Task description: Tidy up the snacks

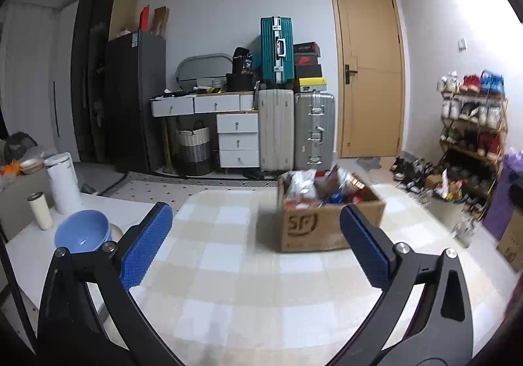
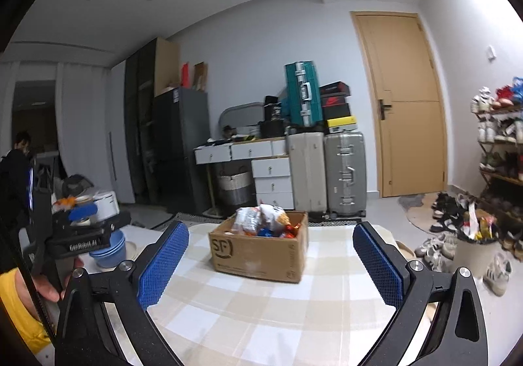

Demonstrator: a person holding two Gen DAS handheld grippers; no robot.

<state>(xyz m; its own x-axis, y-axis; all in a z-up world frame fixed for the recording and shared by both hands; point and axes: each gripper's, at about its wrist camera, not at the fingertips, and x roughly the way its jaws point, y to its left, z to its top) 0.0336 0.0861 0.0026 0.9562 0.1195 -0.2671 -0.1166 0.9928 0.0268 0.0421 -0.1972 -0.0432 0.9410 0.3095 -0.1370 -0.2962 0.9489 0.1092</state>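
Sitting on the checked tablecloth [image 2: 261,317] of the table [image 1: 39,235] is an open cardboard box [image 2: 258,254], and everything else is being placed relative to it. Snack packets [image 2: 264,218] are filling the box, heaped above its rim; the left wrist view is showing the same box [image 1: 313,228] and snack packets [image 1: 323,189], slightly blurred.

Left hand-held gripper [image 1: 256,245] is hovering on the near side of the box, jaws standing wide apart, nothing between the blue pads [image 1: 147,251], not touching the box. Right hand-held gripper [image 2: 271,264] is also hovering near the box, jaws wide apart and empty, box showing between its pads [image 2: 163,264] but well beyond them.

Left of the box, blue bowls [image 1: 83,232] are stacking by the table edge, with a white canister [image 1: 63,183] and a small cup [image 1: 40,210] beyond them. Behind the box, suitcases [image 2: 345,173] and white drawers [image 2: 271,183] are standing against the wall. Right of the box, shoes [image 2: 451,212] are lying on the floor by a shoe rack [image 1: 474,124]. A person's hand [image 2: 49,287] is gripping the left device at the far left of the right wrist view.
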